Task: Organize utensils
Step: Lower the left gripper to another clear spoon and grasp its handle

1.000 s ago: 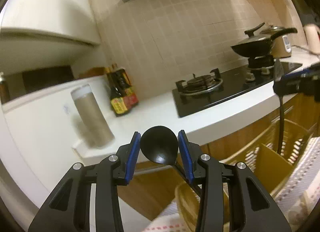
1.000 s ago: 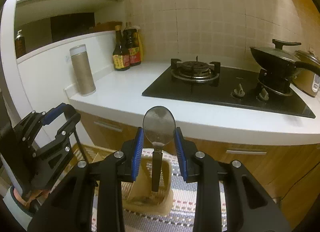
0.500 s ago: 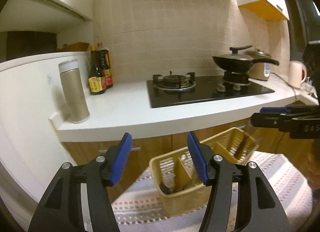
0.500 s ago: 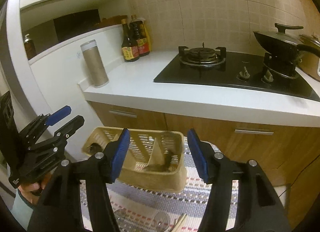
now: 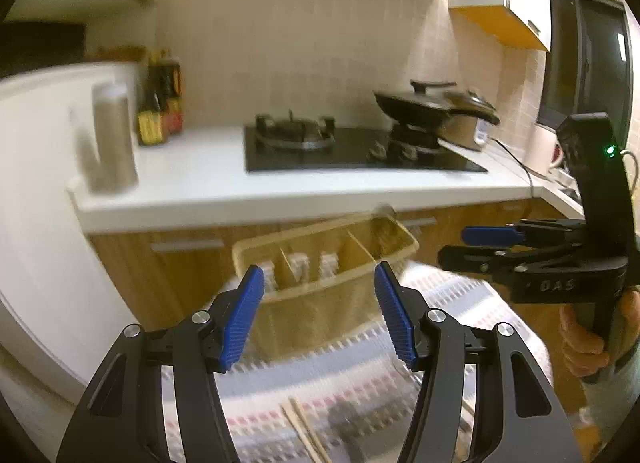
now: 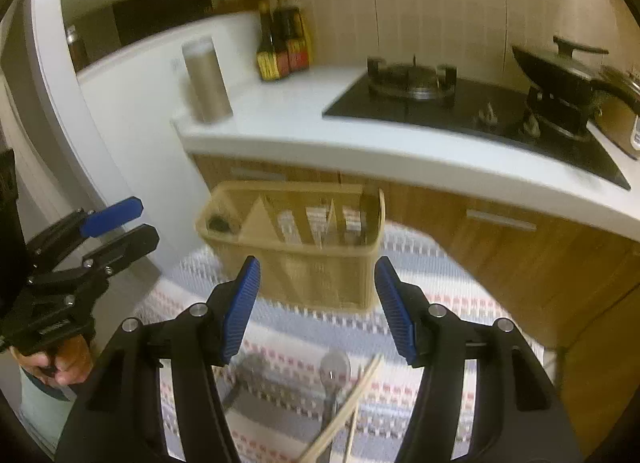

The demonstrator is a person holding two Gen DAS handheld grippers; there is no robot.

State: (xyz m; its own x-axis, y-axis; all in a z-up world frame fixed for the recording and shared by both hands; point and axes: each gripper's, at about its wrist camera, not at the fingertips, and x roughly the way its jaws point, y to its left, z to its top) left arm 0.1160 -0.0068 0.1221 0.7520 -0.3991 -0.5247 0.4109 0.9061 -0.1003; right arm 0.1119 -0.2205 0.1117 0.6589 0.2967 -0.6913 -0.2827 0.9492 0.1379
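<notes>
A tan divided basket (image 5: 320, 295) (image 6: 296, 263) stands on a striped cloth (image 5: 460, 303) (image 6: 432, 295). A dark spoon (image 6: 218, 223) lies in its left compartment and another utensil (image 5: 384, 219) stands in its right one. My left gripper (image 5: 319, 315) is open and empty in front of the basket. My right gripper (image 6: 316, 303) is open and empty, also in front of it. Wooden chopsticks (image 5: 304, 435) (image 6: 352, 403) and a metal spoon (image 6: 335, 367) lie on the cloth below the grippers. Each gripper shows in the other's view: the right one (image 5: 480, 247), the left one (image 6: 120, 227).
A white counter (image 5: 192, 183) (image 6: 304, 119) runs behind the basket. It holds a black gas hob (image 5: 340, 147) (image 6: 460, 103), a wok (image 5: 420, 103) (image 6: 568, 71), sauce bottles (image 5: 160, 111) (image 6: 284, 47) and a tall canister (image 5: 112, 139) (image 6: 206, 79). Wooden cabinet doors (image 6: 540, 255) are below.
Both grippers opened and let go of their spoons, which now sit in the basket. Both then drew back and tilted down toward the cloth.
</notes>
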